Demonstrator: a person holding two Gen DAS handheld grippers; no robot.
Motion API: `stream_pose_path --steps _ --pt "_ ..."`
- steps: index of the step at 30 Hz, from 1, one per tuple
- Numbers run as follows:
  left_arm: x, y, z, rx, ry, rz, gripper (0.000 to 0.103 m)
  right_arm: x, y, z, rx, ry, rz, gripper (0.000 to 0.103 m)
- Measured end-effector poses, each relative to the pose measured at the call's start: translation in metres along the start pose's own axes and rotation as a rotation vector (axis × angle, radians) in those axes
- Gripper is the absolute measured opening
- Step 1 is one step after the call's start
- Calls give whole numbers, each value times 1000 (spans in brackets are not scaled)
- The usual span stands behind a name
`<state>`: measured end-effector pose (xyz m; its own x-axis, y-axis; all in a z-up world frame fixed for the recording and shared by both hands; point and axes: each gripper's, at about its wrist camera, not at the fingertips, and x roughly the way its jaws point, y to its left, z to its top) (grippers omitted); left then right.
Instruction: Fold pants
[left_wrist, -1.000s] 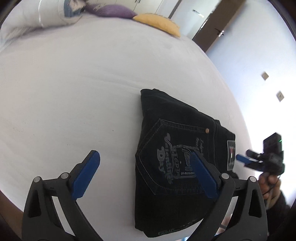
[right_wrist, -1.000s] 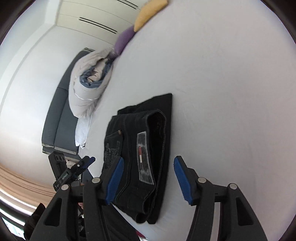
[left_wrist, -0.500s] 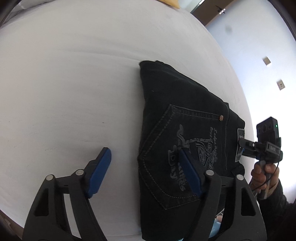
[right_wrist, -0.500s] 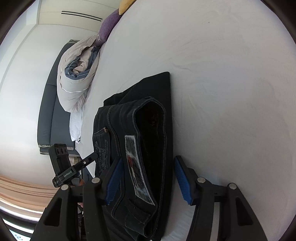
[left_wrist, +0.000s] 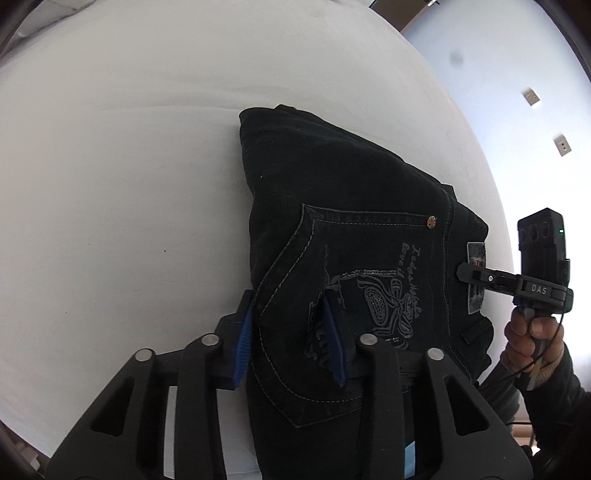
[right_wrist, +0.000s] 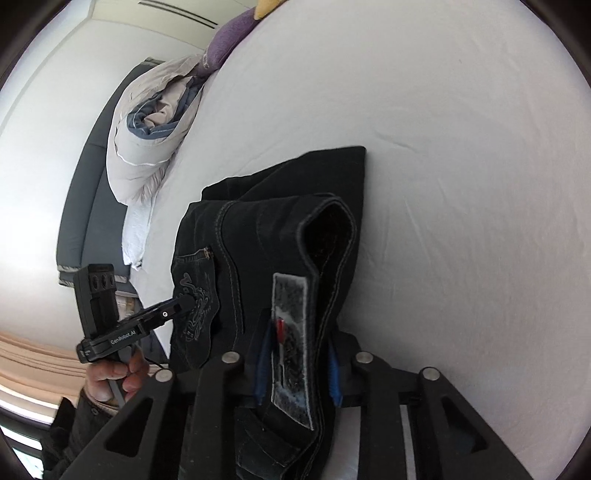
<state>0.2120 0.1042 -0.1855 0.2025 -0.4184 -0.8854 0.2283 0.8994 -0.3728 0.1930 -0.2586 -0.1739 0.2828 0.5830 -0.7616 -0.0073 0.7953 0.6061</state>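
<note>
Left wrist view, left to right. A white bed sheet (left_wrist: 129, 166) filled the left half and the top of the frame. At lower centre the left gripper (left_wrist: 290, 339) had its two blue pads on either side of the left edge of the folded black pants (left_wrist: 343, 206); its jaws were closing, with the pocket edge bunched between them and both pads touching the denim. The pants lay folded on the sheet from the centre of the frame to the bottom edge, embroidered back pocket (left_wrist: 373, 295) uppermost. At the right edge the right gripper (left_wrist: 469, 275) reached the waistband label (left_wrist: 475, 258), held by a hand (left_wrist: 532, 343) in a dark sleeve.

Right wrist view, left to right. At the far left stood a dark headboard (right_wrist: 85, 206), with a rolled grey duvet (right_wrist: 147, 147) beside it at upper left and a purple cushion (right_wrist: 225, 46) above that. At lower left a hand (right_wrist: 110, 376) held the left gripper (right_wrist: 184, 304), its tip on the pants' pocket; its opening could not be judged from this angle. At lower centre the right gripper (right_wrist: 297, 365) was closing on the waistband, the grey label (right_wrist: 290, 347) lying between its blue pads, which pressed the fabric on both sides. The pants (right_wrist: 266, 236) ran from there up to mid-frame. White sheet (right_wrist: 461, 166) covered the right half.
</note>
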Motion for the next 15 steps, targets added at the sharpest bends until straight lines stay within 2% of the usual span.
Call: stream_pose_path --steps 6,11,15 --pt "-12 -21 -2 7 -55 40 19 -10 30 -1 -150 -44 -98 18" --pt "-28 -32 2 11 -94 54 18 -23 43 -2 -206 -76 -106 17" --pt "-41 -43 11 10 -132 29 18 -40 50 4 -226 -127 -101 17"
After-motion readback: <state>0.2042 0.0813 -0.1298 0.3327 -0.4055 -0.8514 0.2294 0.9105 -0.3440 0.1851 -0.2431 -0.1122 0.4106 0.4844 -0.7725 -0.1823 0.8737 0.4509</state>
